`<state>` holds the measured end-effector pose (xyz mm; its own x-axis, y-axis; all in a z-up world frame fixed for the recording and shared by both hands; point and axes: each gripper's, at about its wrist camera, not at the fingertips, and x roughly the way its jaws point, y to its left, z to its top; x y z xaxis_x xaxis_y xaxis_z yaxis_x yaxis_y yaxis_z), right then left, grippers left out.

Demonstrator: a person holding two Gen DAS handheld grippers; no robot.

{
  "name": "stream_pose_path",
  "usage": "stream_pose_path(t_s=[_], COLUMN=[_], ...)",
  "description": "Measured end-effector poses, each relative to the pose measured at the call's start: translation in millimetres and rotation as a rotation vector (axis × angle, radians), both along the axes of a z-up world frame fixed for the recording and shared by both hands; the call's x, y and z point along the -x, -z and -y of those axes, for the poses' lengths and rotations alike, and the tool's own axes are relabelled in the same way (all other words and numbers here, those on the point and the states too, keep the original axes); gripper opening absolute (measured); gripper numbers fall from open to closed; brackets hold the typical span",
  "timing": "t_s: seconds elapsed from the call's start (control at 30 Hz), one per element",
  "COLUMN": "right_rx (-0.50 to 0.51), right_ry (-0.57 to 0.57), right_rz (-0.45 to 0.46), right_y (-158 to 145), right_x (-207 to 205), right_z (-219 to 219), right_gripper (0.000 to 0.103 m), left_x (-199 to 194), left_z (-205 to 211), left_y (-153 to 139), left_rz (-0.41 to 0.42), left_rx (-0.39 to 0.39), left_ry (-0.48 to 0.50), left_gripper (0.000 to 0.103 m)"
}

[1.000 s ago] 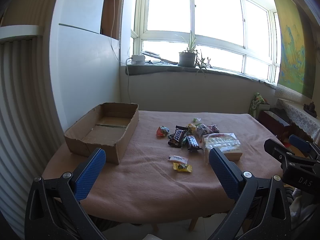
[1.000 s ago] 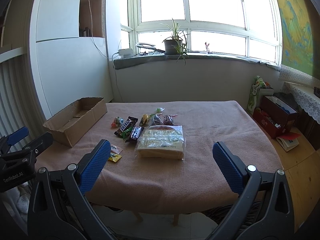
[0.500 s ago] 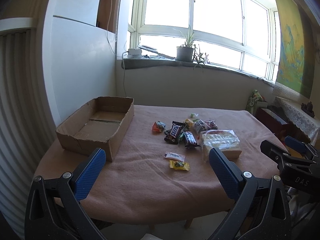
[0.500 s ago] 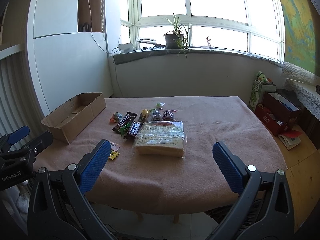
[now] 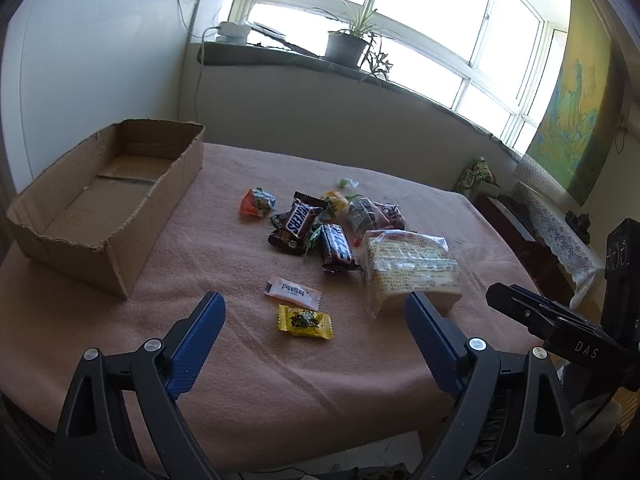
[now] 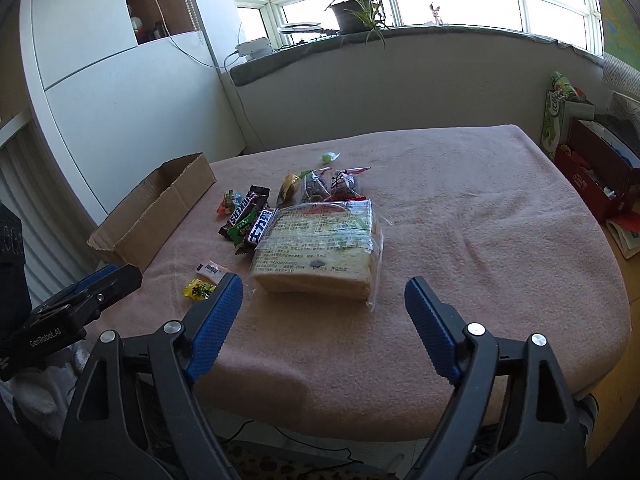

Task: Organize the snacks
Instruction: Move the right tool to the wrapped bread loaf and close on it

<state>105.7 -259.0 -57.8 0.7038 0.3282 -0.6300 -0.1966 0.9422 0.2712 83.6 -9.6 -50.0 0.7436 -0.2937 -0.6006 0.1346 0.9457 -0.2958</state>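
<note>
An empty cardboard box (image 5: 108, 196) (image 6: 160, 212) sits at the table's left. Snacks lie in the middle: a bagged bread loaf (image 5: 412, 268) (image 6: 320, 244), Snickers bars (image 5: 300, 218) (image 6: 244, 212), an orange candy (image 5: 256, 202), a white sachet (image 5: 292, 292) and a yellow candy (image 5: 306, 322) (image 6: 198, 290). My left gripper (image 5: 316, 340) is open and empty, just short of the yellow candy. My right gripper (image 6: 324, 312) is open and empty, just in front of the loaf.
A pink cloth covers the table (image 6: 480, 240). White cabinet (image 5: 80, 60) stands behind the box. A windowsill with a potted plant (image 6: 352, 12) runs along the back. Red boxes and bags (image 6: 596, 160) stand on the floor at right.
Both grippers have moved forward and tilted down toward the table, so the snacks and the loaf are now closer. Both stay open.
</note>
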Motion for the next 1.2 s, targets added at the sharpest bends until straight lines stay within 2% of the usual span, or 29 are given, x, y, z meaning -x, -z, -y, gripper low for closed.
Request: stream_pose_path(t_s=[0.03, 0.1, 0.13, 0.2, 0.3, 0.43, 0.6, 0.73, 0.93, 1.07, 1.2], right_rx=[-0.018, -0.051, -0.07, -0.1, -0.149, -0.24, -0.272, -0.295, -0.289, -0.268, -0.241], right_ry=[-0.009, -0.022, -0.026, -0.032, -0.032, -0.047, -0.061, -0.085, -0.1, -0.099, -0.109], right_rz=[-0.019, -0.056, -0.076, -0.111, -0.17, -0.244, -0.286, -0.316, -0.335, -0.34, -0.335], right_y=[2.7, 7.3, 9.5, 14.0, 24.2, 40.5, 48.4, 52.3, 57.1, 57.8, 56.8], right_x=[-6.0, -17.4, -23.1, -35.2, -52.3, -74.0, -89.3, -98.3, -104.9, -106.9, -106.7], right_z=[1.8, 5.7, 8.3, 10.8, 17.6, 24.8, 27.7, 26.0, 20.7, 18.5, 17.2], right_gripper=[0.081, 0.08, 0.08, 0.08, 0.08, 0.08, 0.074, 0.074, 0.072, 0.064, 0.061], left_x=[-4.6, -15.5, -21.3, -32.3, -44.6, -56.7, -70.3, -75.3, -77.4, -81.2, -83.0], left_z=[1.6, 3.6, 4.5, 6.7, 13.4, 28.0, 39.2, 45.1, 51.0, 59.3, 62.9], left_y=[2.4, 7.9, 11.0, 17.3, 21.5, 23.8, 27.8, 33.8, 40.8, 43.6, 44.2], left_rz=[-0.019, -0.061, -0.082, -0.119, -0.162, -0.2, -0.231, -0.262, -0.288, -0.285, -0.281], left_rx=[0.028, 0.083, 0.108, 0.163, 0.22, 0.233, 0.228, 0.24, 0.235, 0.228, 0.219], left_ry=[0.017, 0.049, 0.062, 0.094, 0.132, 0.181, 0.21, 0.224, 0.23, 0.238, 0.239], left_gripper=[0.087, 0.076, 0.074, 0.062, 0.057, 0.055, 0.054, 0.053, 0.052, 0.052, 0.05])
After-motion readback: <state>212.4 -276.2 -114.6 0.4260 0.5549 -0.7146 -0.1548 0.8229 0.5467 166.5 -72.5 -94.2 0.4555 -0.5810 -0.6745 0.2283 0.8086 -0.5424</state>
